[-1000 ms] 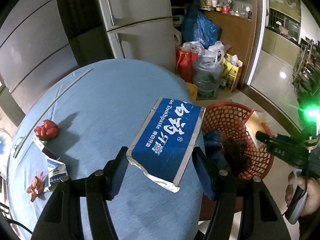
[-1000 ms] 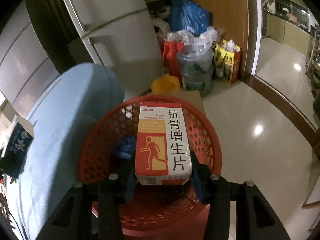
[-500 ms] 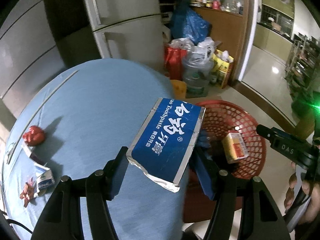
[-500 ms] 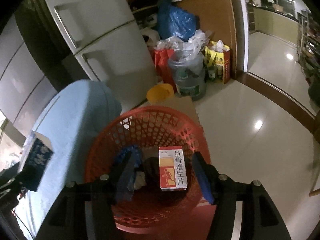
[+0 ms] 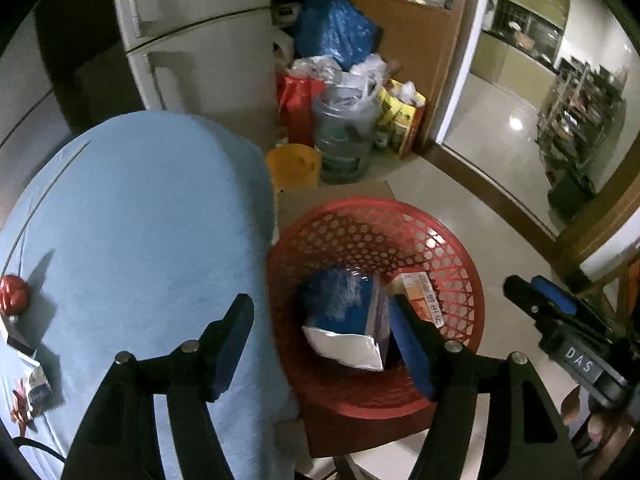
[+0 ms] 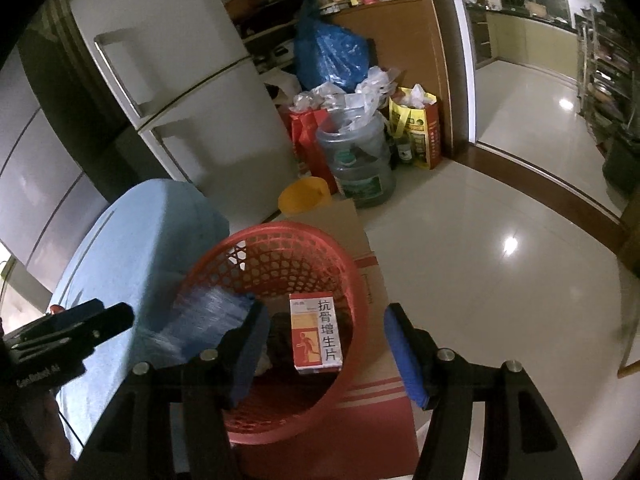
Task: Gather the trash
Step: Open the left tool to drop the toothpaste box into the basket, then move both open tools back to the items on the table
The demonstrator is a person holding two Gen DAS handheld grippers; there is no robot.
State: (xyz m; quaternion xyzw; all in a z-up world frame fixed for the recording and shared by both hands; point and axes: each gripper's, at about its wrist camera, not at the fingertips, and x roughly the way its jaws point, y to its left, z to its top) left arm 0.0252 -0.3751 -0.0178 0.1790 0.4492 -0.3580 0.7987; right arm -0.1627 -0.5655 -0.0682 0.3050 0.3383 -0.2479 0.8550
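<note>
A red mesh basket [image 5: 460, 280] [image 6: 240, 256] stands beside the blue-clothed round table [image 5: 140, 220]. The blue toothpaste box [image 5: 344, 312] lies in the basket, blurred, and shows as a blue smear in the right wrist view [image 6: 212, 312]. A red and white medicine box [image 6: 317, 334] [image 5: 422, 294] lies next to it. My left gripper [image 5: 320, 344] is open and empty above the basket's near rim. My right gripper [image 6: 324, 348] is open and empty above the basket.
On the table's left edge lie a red crumpled wrapper [image 5: 13, 294] and small packets [image 5: 36, 388]. The basket rests on a cardboard box [image 6: 372, 360]. Beyond stand a fridge [image 5: 200, 60], a yellow bucket [image 5: 294, 166], a water jug [image 5: 346, 136] and bags.
My left gripper opened and let the toothpaste box drop into the basket. My right gripper, which released the medicine box earlier, has drawn back and up a little.
</note>
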